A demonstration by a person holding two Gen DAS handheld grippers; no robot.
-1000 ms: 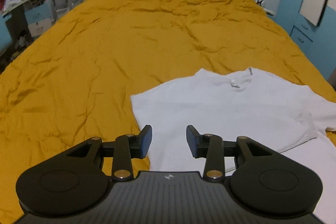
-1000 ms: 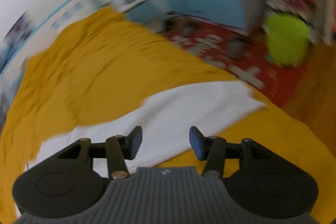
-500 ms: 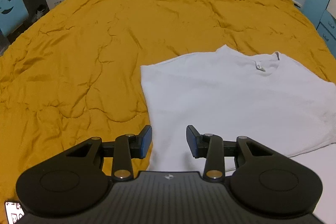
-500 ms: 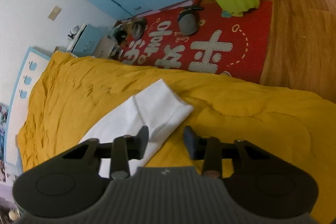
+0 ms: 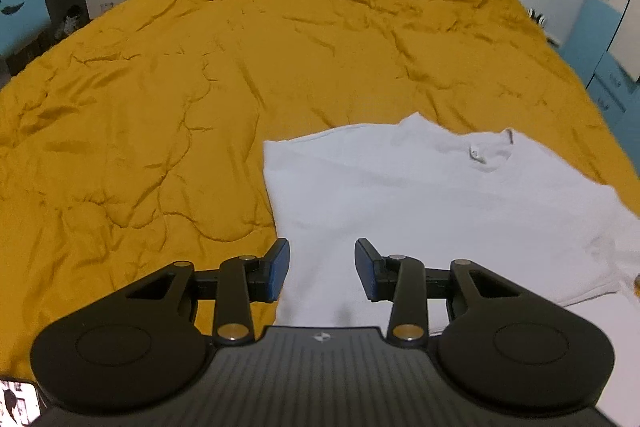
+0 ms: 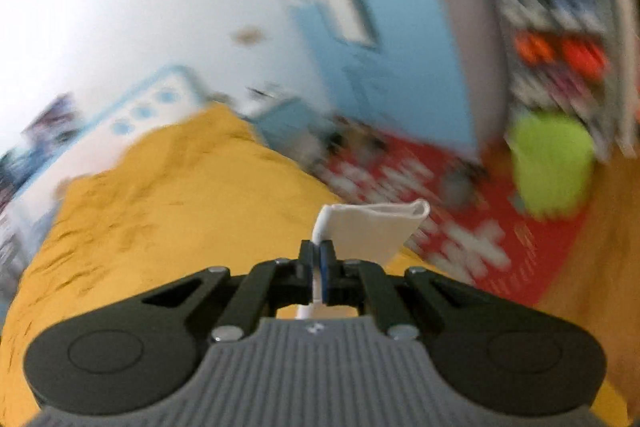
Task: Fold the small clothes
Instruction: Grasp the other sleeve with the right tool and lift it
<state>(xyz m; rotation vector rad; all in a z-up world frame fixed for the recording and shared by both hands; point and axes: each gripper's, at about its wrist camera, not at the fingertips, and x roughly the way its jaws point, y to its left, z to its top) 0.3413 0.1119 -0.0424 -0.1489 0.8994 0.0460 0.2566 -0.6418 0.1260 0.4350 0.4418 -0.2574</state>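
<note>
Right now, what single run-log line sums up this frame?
step: fold white T-shirt | left gripper: open above shirt | right gripper: just closed, pinching sleeve | surface: yellow bedspread

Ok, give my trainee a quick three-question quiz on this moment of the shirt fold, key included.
1. True or false: the right gripper is shut on white fabric.
2. What does the white cotton T-shirt lie on? A) red rug B) wrinkled mustard-yellow bedspread C) wooden floor
3. Fill in: the left gripper hovers over the shirt with its jaws ____.

Key: 1 true, a white sleeve is pinched between its pads. 2 B. 3 open, holding nothing.
</note>
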